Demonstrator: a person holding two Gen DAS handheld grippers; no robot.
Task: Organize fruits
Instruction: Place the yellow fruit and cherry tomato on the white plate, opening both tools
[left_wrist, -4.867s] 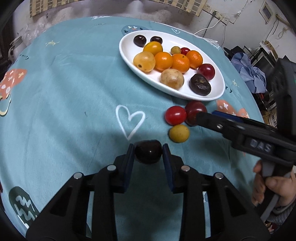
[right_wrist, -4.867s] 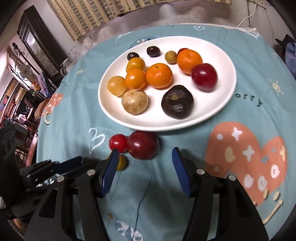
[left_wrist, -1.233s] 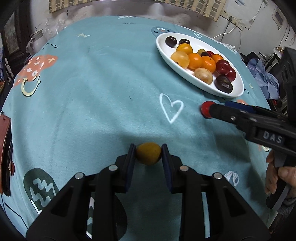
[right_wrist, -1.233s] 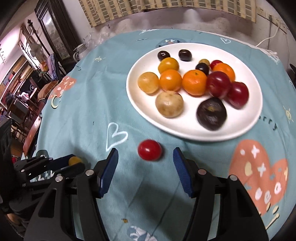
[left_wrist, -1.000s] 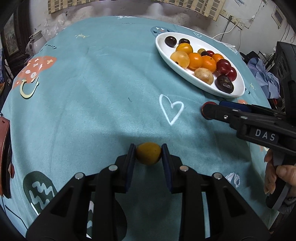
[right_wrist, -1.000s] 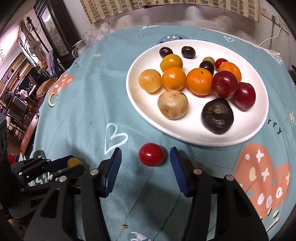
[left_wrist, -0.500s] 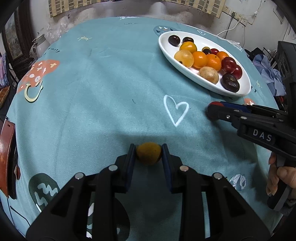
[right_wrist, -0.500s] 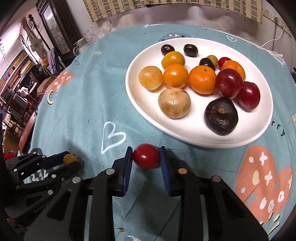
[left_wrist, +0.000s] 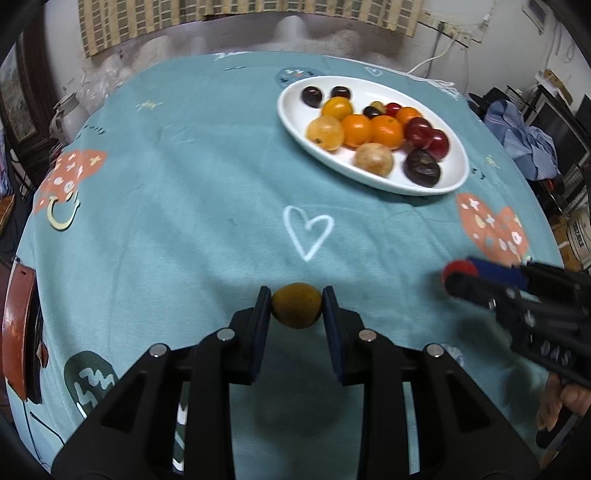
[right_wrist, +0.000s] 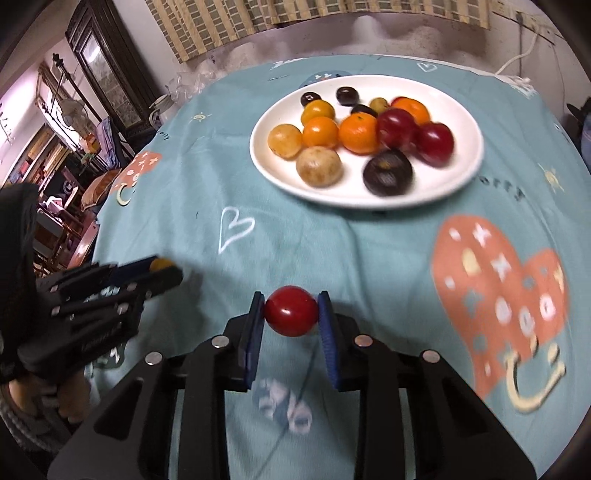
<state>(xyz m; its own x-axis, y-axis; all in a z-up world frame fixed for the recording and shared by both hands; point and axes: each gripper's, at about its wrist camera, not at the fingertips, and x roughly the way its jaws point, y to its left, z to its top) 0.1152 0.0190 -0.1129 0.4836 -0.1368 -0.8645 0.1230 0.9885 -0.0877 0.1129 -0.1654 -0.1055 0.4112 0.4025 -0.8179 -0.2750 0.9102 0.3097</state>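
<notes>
My left gripper (left_wrist: 296, 308) is shut on a small yellow fruit (left_wrist: 296, 305) and holds it above the teal tablecloth. My right gripper (right_wrist: 291, 312) is shut on a red cherry tomato (right_wrist: 291, 310), lifted off the cloth. Each gripper shows in the other's view: the right one (left_wrist: 458, 271) at the right, the left one (right_wrist: 162, 267) at the left. The white oval plate (left_wrist: 452, 147) lies at the far right of the table and holds several fruits: oranges (left_wrist: 386, 130), red plums (left_wrist: 418, 130), a dark wrinkled fruit (left_wrist: 422, 170) and a tan one (left_wrist: 373, 159). The plate also shows in the right wrist view (right_wrist: 469, 155).
The round table has a teal cloth with a white heart (left_wrist: 308, 230) and orange heart prints (right_wrist: 498, 291). A red-brown chair (left_wrist: 20, 328) stands at the left edge. Dark furniture (right_wrist: 107, 66) and clutter stand beyond the table; clothes (left_wrist: 524, 140) lie at the right.
My right gripper has closed on the red tomato and lifted it back from the plate. My left gripper still holds the yellow fruit, and has pulled back slightly.
</notes>
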